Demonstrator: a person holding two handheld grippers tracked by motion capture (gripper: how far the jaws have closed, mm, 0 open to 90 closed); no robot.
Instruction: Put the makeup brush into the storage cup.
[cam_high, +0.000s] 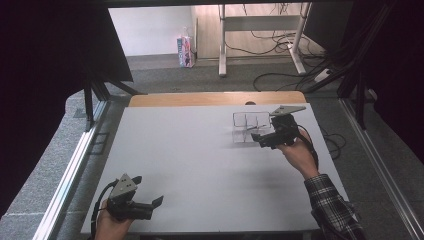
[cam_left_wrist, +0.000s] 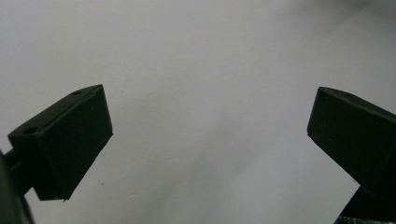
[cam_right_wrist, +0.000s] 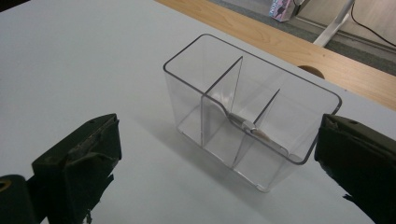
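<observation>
Clear 3-compartment organizer (cam_right_wrist: 243, 116), pen (cam_right_wrist: 250, 127) inside

Pink carton (cam_high: 185, 51) beyond table (cam_high: 190, 150)

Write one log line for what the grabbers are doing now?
left gripper: open, over bare table | right gripper: open, facing clear organizer

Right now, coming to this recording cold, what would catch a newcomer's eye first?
Probably the clear plastic organizer standing upright on the white table toward its far right, split by dividers into compartments, with a small pen-like item resting across a divider. The right gripper hovers just beside it with jaws open, not touching. The left gripper sits apart at the near left edge, also open, over bare tabletop.
</observation>
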